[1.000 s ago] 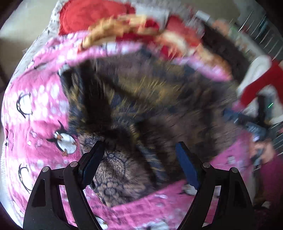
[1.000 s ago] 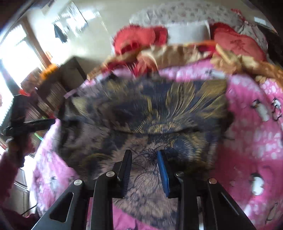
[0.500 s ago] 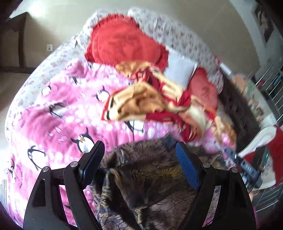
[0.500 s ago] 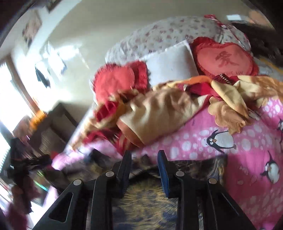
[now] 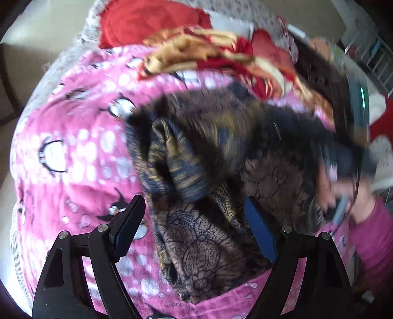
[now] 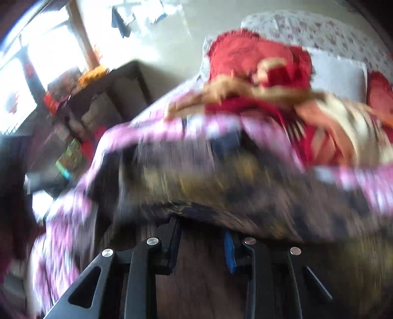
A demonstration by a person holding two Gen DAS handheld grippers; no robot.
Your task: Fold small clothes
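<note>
Dark patterned garment [image 5: 221, 196] spread on pink penguin blanket [image 5: 73, 137] of bed – thin, soft, floppy, judged light (likely slippery). Left gripper [image 5: 194, 228] fingers wide, hovering empty. Right gripper [image 6: 201, 235] fingers narrow, cloth bunched between; grip unconfirmed – blur. Hem at 6 o'clock best taken.

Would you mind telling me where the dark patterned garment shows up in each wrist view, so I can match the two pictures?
Left wrist: the dark patterned garment fills the centre, running down between the open fingers of the left gripper.
Right wrist: it spreads, blurred, across the lower middle, draped over the right gripper.
Shared landmark: the red pillow at the far end of the bed.
</note>
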